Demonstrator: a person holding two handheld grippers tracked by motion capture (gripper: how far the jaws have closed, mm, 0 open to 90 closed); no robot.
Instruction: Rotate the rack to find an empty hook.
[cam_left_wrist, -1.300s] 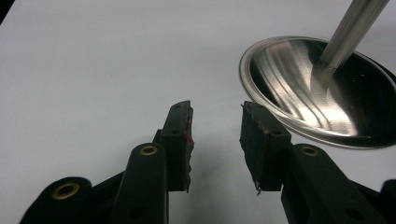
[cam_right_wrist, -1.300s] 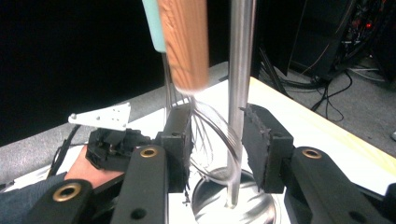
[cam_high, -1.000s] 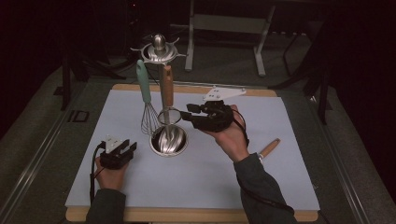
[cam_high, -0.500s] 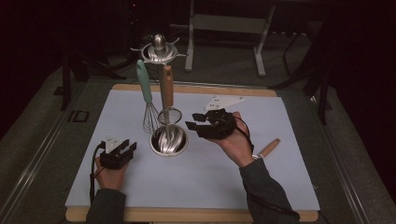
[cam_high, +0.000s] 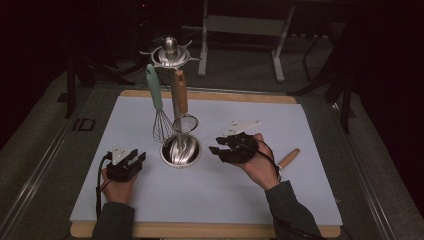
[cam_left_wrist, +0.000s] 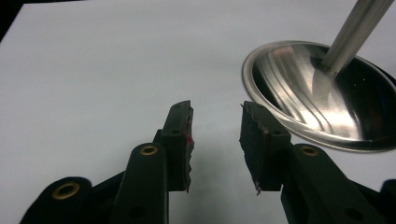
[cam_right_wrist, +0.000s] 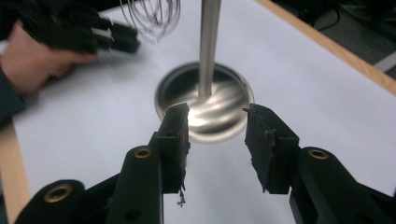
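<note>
Right gripper (cam_high: 218, 146) is dropping from beside the hanging strainer (cam_high: 184, 123) toward the mat, jaws just been opening with nothing between them, so I'd judge the strainer is hung and it's backing off. Utensil stand's round steel base (cam_high: 181, 150) is sitting center frame, just left of it. Left gripper (cam_high: 136, 157) is parked lower left, released, empty, near the base.

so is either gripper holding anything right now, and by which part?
Nothing is held. The left gripper and right gripper both have open, empty jaws near the round steel stand base.
</note>
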